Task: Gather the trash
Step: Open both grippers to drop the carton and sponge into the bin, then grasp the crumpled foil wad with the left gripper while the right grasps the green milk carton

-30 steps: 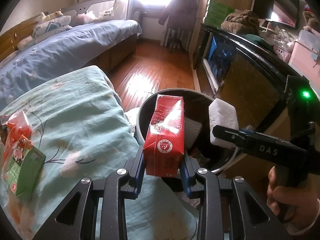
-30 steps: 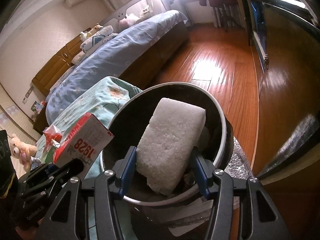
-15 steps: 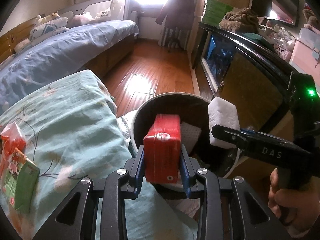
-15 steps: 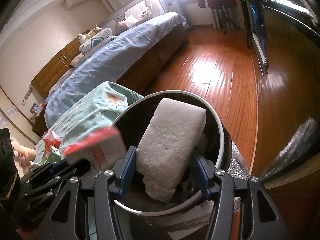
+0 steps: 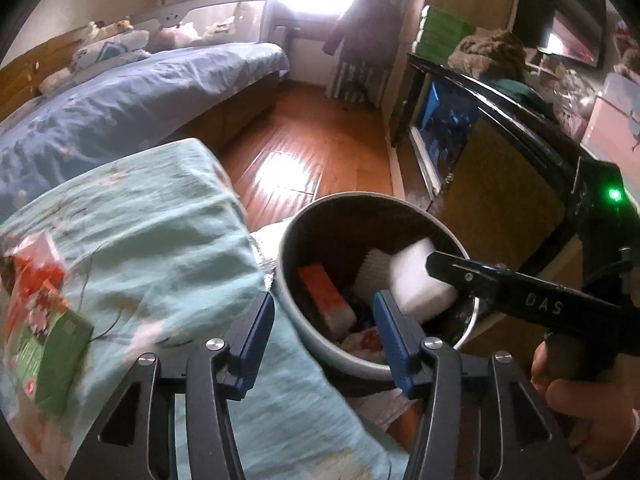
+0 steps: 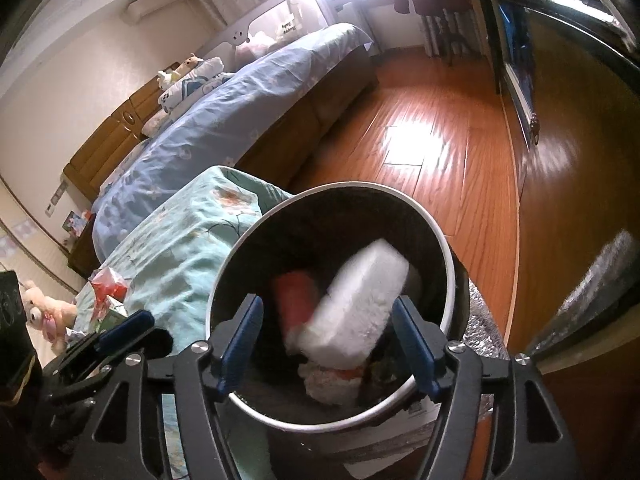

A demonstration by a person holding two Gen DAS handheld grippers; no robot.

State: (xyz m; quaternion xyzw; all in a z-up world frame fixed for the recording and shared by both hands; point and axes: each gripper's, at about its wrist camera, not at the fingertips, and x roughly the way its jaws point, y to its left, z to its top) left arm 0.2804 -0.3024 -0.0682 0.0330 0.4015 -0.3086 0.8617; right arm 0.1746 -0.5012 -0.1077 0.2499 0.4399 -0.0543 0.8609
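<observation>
Left gripper (image 5: pixel 324 320) has just been opening and nothing sits between its jaws; the red carton (image 5: pixel 326 296) lies in the bin (image 5: pixel 288 240) ahead. Right gripper (image 6: pixel 326 332) has also just been opening; the blurred white foam block (image 6: pixel 360 296) is loose between its jaws, over the bin.

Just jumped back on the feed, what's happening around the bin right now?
A person holds a claw in each hand over the round trash bin. Both claws have just been opening. The left claw has nothing between its fingers, and the red carton lies inside the bin. The right claw has let go of the white foam block, which looks blurred, dropping into the bin. More wrappers and a green carton still lie on the teal cover.
</observation>
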